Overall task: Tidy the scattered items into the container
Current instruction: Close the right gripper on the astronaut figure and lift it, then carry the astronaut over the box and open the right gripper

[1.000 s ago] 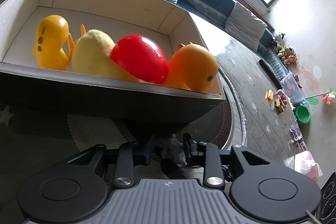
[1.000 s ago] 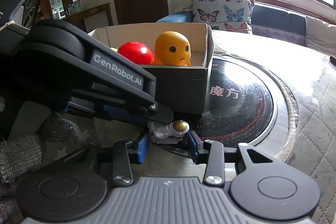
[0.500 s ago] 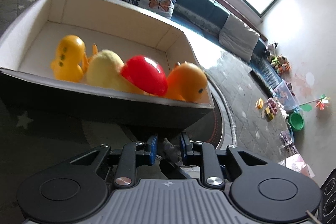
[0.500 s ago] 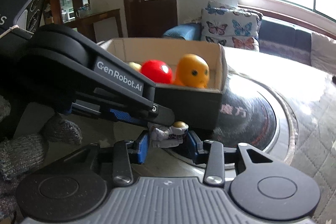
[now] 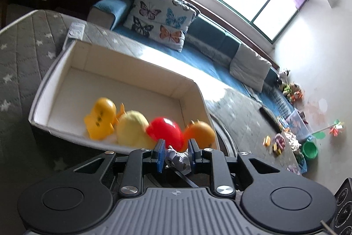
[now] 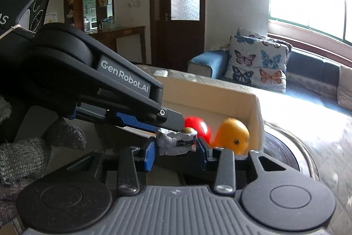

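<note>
Inside cardboard box (image 5: pixel 123 63), yellow duck (image 5: pixel 100 121), plush chick (image 5: pixel 132 129), red ball (image 5: pixel 165 132), orange toy (image 5: pixel 201 133)

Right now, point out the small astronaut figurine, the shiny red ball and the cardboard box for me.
Small white astronaut figurine (image 6: pixel 176 142): right wrist view, on its torso.
Shiny red plastic ball (image 5: pixel 165 131): left wrist view, on its upper surface.
Open cardboard box (image 5: pixel 132 72): left wrist view, on its far inner wall.

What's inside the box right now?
In the box: a yellow toy, a pale plush, a red ball and an orange toy. Its near corner is hidden behind the fingers and the held astronaut.
</note>
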{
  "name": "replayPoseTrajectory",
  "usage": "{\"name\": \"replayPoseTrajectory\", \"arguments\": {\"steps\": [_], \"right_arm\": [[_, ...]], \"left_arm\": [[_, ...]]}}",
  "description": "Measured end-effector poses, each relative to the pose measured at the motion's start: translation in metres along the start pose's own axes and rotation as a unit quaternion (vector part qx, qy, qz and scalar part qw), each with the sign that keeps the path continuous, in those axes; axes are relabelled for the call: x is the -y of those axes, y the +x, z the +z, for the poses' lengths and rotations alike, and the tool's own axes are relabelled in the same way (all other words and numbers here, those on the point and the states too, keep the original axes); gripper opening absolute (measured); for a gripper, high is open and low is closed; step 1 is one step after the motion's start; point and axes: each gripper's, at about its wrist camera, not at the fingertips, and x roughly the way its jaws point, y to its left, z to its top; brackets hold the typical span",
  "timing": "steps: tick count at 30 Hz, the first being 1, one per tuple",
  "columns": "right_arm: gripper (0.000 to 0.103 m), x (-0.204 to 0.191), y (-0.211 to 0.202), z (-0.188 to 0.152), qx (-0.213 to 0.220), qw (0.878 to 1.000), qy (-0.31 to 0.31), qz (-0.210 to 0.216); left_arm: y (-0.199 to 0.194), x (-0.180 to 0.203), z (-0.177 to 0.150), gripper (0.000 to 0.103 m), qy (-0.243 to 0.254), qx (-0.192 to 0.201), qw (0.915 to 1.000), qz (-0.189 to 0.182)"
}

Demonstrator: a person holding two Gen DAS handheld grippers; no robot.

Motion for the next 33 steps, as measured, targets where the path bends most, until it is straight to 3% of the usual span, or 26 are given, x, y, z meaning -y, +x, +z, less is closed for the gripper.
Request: {"name": "replayPoseTrajectory", "arguments": {"steps": [9, 20, 33], "right_arm": [[0.039, -0.008, 0.03, 0.021, 0.002, 1.0, -0.003, 0.017], [0.039, -0.012, 0.052, 0.018, -0.014, 1.0, 0.004, 0.024], [0.04, -0.017, 0.051, 0.012, -0.019, 0.999, 0.006, 0.026]], "left_arm": [[0.004, -0.019, 0.019, 0.024, -0.017, 0.017, 0.9995, 0.02], [0.016, -0.036, 0.018, 0.024, -0.035, 0.011, 0.9986, 0.039], [0.015, -0.039, 0.014, 0.027, -0.039, 0.014, 0.9982, 0.043]]}}
